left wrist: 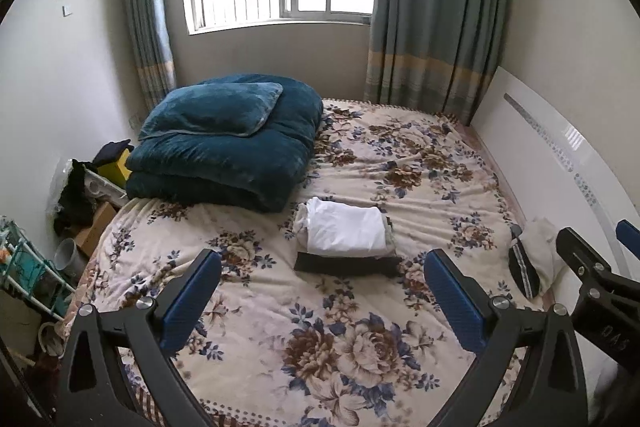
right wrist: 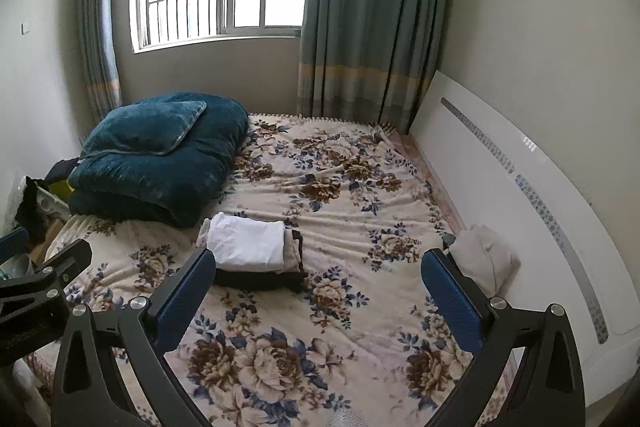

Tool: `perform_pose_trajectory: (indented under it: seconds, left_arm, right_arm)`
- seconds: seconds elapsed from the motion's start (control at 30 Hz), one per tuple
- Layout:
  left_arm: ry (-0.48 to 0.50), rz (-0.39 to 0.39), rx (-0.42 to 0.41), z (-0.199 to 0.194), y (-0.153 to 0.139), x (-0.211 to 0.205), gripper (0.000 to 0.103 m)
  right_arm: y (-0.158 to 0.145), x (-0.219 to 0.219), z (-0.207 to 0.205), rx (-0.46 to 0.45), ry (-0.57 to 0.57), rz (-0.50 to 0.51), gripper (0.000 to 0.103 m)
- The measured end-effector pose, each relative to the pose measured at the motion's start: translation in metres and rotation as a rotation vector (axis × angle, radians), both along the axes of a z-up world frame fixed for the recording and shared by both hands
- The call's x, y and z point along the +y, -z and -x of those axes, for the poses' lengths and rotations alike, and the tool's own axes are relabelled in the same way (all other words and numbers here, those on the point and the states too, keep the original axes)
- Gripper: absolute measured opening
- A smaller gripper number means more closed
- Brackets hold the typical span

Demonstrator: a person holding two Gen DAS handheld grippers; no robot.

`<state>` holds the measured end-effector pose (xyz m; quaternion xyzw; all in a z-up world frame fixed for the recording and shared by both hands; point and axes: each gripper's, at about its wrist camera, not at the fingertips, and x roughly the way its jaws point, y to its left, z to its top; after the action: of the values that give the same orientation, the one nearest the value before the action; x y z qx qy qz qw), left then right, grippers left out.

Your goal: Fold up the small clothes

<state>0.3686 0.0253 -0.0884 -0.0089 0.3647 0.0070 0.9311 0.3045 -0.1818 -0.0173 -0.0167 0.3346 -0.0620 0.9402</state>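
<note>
One unfolded cream garment (right wrist: 486, 259) lies bunched at the bed's right edge by the headboard (right wrist: 520, 187); folded stack (right wrist: 250, 247) sits mid-bed. Left gripper (left wrist: 322, 301) and right gripper (right wrist: 320, 295) wide open, empty. Pinch one hem edge, drag flat to open blanket first.

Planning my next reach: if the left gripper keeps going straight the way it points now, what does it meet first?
Probably the folded pile, white garment on top. It lies almost dead ahead of the open left gripper, with only bare floral bedspread between. Depth is hard to judge; angled lower, it meets the bedspread first.
</note>
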Motion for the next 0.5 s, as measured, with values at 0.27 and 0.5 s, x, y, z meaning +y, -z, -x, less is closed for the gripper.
perform_pose_trajectory:
  seconds: [0.27,0.5]
  left_arm:
    - [-0.009,-0.017,-0.016,0.009,-0.008,-0.001,0.103]
    - [-0.03,-0.019,-0.025,0.01,-0.012,0.0,0.103]
  right_arm:
    - [-0.006,0.0,0.011,-0.009,-0.005,0.001,0.103]
    - [-0.013,0.0,0.007,-0.007,-0.017,-0.003,0.103]
